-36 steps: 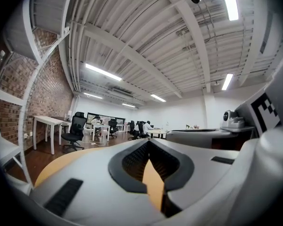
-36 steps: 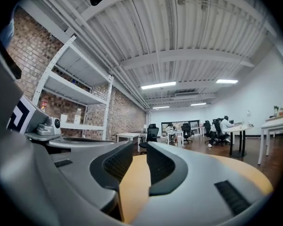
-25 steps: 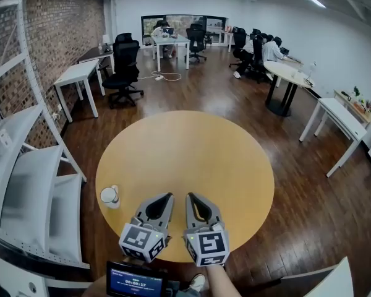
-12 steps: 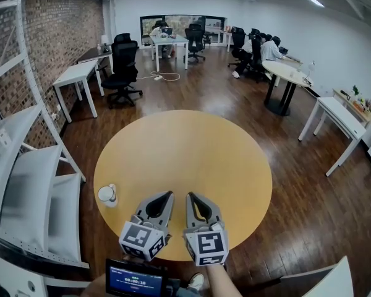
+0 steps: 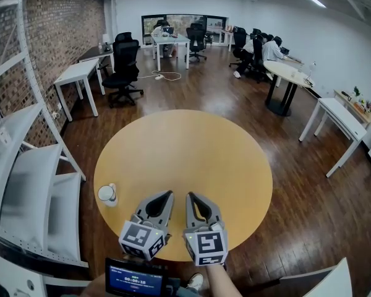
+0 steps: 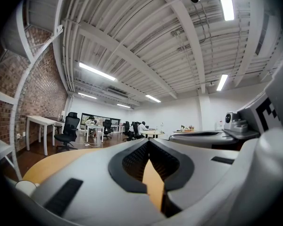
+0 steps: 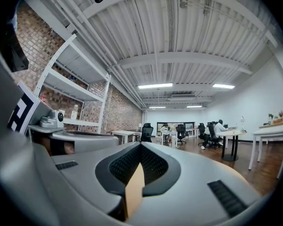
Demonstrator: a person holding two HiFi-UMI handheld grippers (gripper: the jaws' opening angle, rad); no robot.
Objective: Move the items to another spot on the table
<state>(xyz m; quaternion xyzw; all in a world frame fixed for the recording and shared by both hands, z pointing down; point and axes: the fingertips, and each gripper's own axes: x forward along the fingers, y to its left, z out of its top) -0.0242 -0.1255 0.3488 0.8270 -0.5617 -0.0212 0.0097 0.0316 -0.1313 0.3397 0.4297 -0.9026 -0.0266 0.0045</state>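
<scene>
A small white cup-like item (image 5: pixel 107 195) stands near the left edge of the round yellow table (image 5: pixel 191 147). My left gripper (image 5: pixel 169 195) rests over the table's front part, to the right of the cup and apart from it, jaws shut on nothing. My right gripper (image 5: pixel 190 196) sits right beside it, also shut and empty. In the left gripper view the left gripper (image 6: pixel 148 141) has its tips meeting, with bare tabletop behind them. In the right gripper view the right gripper (image 7: pixel 140 145) shows the same.
A white metal shelf rack (image 5: pixel 25 166) stands close on the left. A device with a lit screen (image 5: pixel 135 280) is at the bottom edge. White desks (image 5: pixel 77 76), black office chairs (image 5: pixel 123 67) and seated people (image 5: pixel 269 48) fill the room beyond.
Both grippers stay where they were, still shut. The head view has shifted very slightly.
</scene>
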